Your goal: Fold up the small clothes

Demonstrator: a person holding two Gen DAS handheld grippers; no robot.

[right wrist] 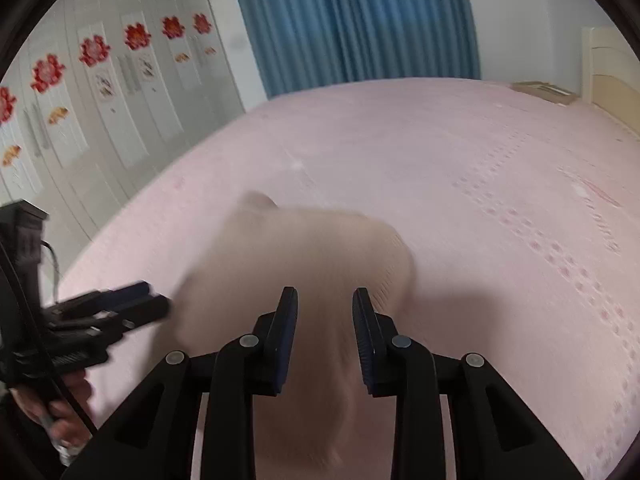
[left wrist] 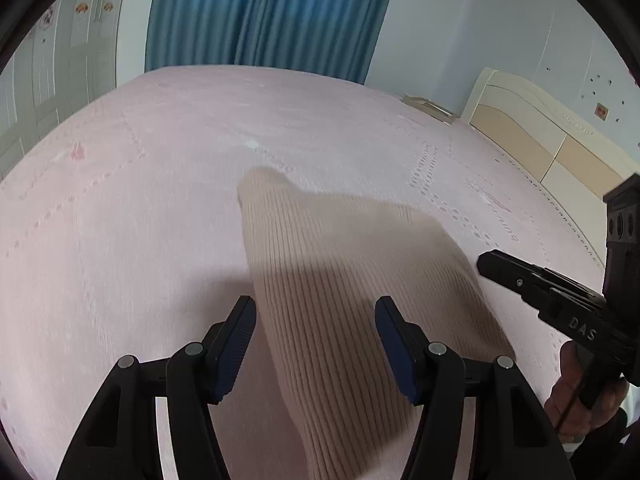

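I hold two claws over a big pink bed (left wrist: 120,208). A small ribbed beige cloth (left wrist: 328,280) lies on the bed, and it is my landmark.

My left claw (left wrist: 316,344) hangs right above the near part of the cloth. Its two pads stand apart, and nothing is pinched between them. The cloth runs under them and away from me, up toward the blue curtain (left wrist: 264,12). Its long way goes from near me to a thin tip at the far end.

My right claw (right wrist: 325,336) also hangs over the near part of the cloth (right wrist: 304,264). Its pads have a smaller gap, and they hold nothing. That view is blurry, so the cloth edges are hard to see.

From the left view, my right claw (left wrist: 496,266) sits just beside the cloth's right edge.

I think both claws are about as near. Next I would grab the near end and bring it over to the far tip.
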